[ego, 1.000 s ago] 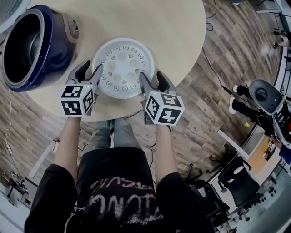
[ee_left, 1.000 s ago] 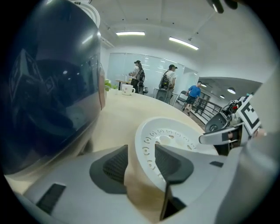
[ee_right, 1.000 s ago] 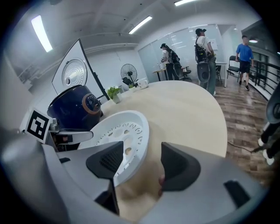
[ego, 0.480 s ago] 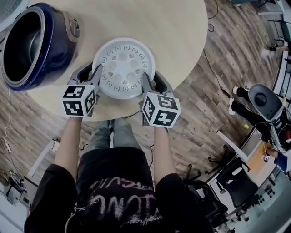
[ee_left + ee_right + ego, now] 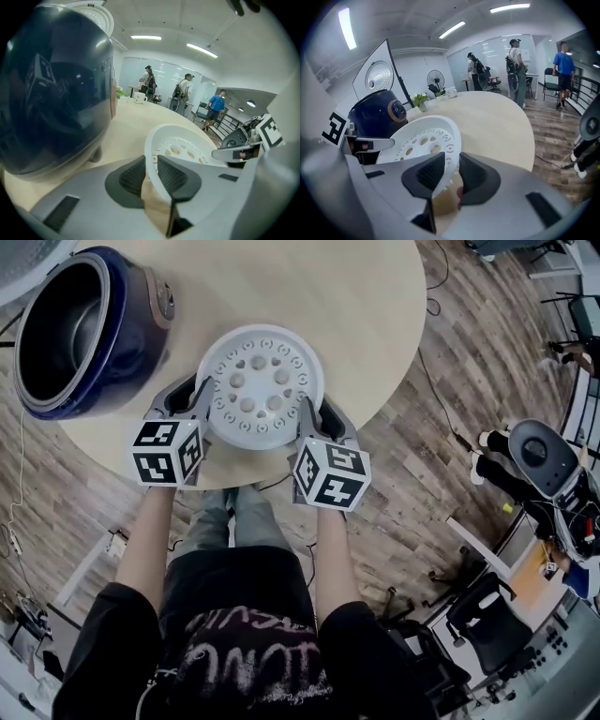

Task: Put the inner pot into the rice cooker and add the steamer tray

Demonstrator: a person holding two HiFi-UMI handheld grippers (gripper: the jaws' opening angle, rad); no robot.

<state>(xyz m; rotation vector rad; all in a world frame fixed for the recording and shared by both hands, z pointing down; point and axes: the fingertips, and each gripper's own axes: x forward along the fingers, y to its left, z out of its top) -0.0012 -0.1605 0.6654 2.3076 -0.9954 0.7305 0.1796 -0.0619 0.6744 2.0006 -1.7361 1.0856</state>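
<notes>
The white perforated steamer tray (image 5: 261, 385) lies on the round wooden table (image 5: 375, 315), near its front edge. My left gripper (image 5: 192, 395) has just been closing and is shut on the tray's left rim (image 5: 180, 150); the rim sits between the ribbed pads. My right gripper (image 5: 321, 413) has also been closing and is shut on the right rim (image 5: 422, 140). The dark blue rice cooker (image 5: 89, 329) stands open to the tray's left, with a metallic inside showing. In the left gripper view the cooker (image 5: 51, 89) looms close on the left.
The cooker's raised lid (image 5: 377, 75) stands behind it. A white cup (image 5: 139, 97) and a small plant (image 5: 421, 101) sit at the table's far side. Several people stand in the room beyond. Chairs and equipment (image 5: 539, 446) stand on the wood floor to the right.
Both grippers' jaws have narrowed from wide open to gripping the tray's rim on either side. The hands and the tray have hardly shifted.
</notes>
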